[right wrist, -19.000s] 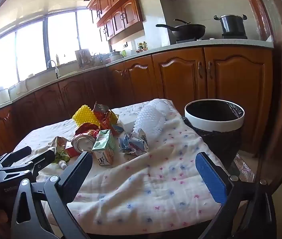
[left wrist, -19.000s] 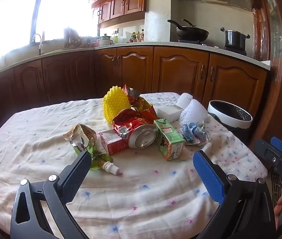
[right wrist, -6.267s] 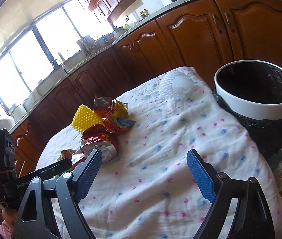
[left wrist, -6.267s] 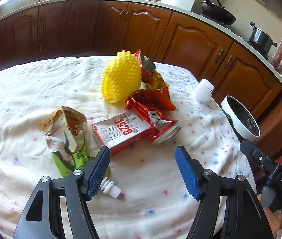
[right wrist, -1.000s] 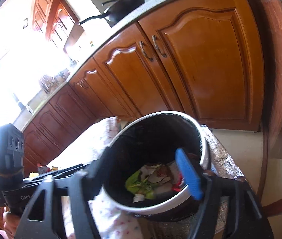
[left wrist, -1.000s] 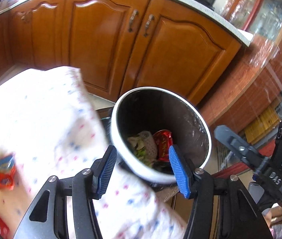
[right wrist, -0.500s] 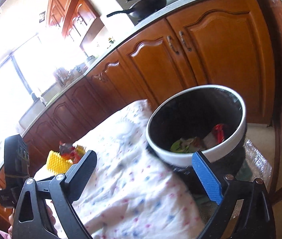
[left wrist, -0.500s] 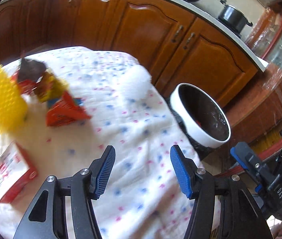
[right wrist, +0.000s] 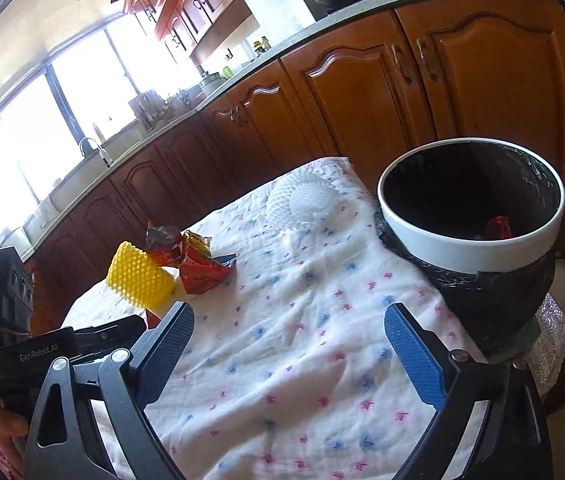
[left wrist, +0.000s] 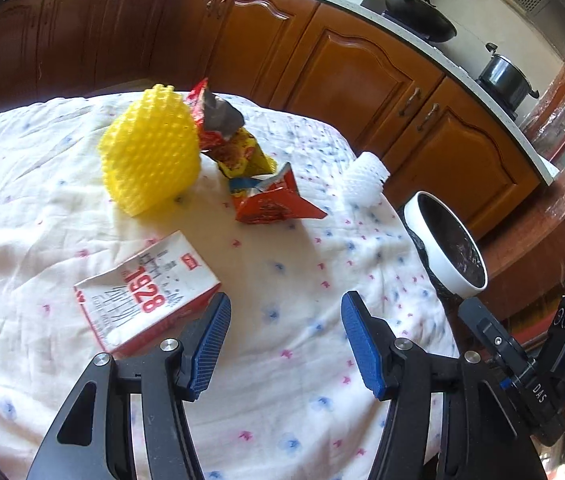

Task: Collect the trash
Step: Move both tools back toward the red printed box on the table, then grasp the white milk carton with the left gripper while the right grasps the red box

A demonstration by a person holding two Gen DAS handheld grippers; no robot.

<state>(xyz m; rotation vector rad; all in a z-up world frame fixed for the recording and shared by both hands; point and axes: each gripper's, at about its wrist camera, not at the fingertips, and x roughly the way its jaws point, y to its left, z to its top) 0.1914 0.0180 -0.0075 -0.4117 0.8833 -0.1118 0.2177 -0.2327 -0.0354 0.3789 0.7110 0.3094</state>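
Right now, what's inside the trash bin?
In the right wrist view, the trash bin is lined with a black bag, and one red crumpled wrapper shows near its front wall. The white rim hides the bottom, so anything else inside can't be seen.

On the cloth in front of you lies a flattened white-and-red paper carton printed "1928" (left wrist: 144, 300), face up, nearest your left gripper. Beyond it stands a yellow knobbly foam fruit sleeve (left wrist: 150, 150), with a crumpled red-and-yellow snack wrapper (left wrist: 222, 132) touching its right side and a creased red foil packet (left wrist: 272, 202) just below that. A white foam net sleeve (left wrist: 364, 178) rests near the table edge. Beside that edge stands your white-rimmed round bin with a black liner (right wrist: 470, 246), holding a red scrap.
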